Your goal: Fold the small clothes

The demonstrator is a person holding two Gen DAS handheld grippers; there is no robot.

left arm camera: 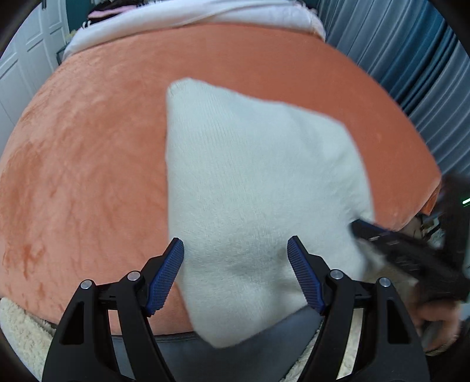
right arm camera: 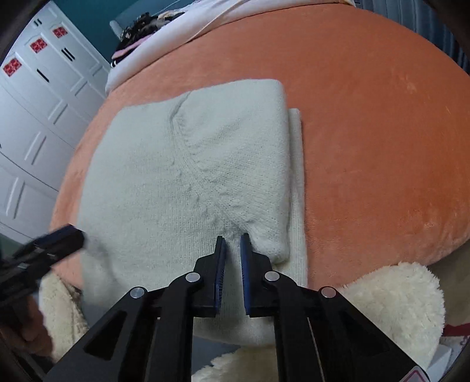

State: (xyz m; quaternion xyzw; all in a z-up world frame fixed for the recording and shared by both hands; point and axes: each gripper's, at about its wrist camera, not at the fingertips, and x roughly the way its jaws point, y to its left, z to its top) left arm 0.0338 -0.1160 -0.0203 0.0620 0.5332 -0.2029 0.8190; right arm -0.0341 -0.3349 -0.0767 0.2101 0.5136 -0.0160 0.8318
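Observation:
A pale cream knitted garment (left arm camera: 252,182) lies partly folded on an orange plush bed cover (left arm camera: 88,141), its near corner hanging over the front edge. My left gripper (left arm camera: 236,246) is open above its near part, holding nothing. My right gripper (right arm camera: 233,239) is nearly closed, pinching a bunched fold of the garment (right arm camera: 188,170) near its front edge. A folded-over panel lies on the garment's right half, with a lower layer (right arm camera: 296,182) showing beside it. The right gripper also shows in the left wrist view (left arm camera: 361,226), and the left gripper in the right wrist view (right arm camera: 67,235).
White bedding (left arm camera: 188,14) and dark clothes (right arm camera: 138,32) lie at the far end of the bed. A fluffy cream rug or blanket (right arm camera: 390,305) sits below the front edge. White wardrobe doors (right arm camera: 32,117) stand at left, blue curtains (left arm camera: 417,67) at right.

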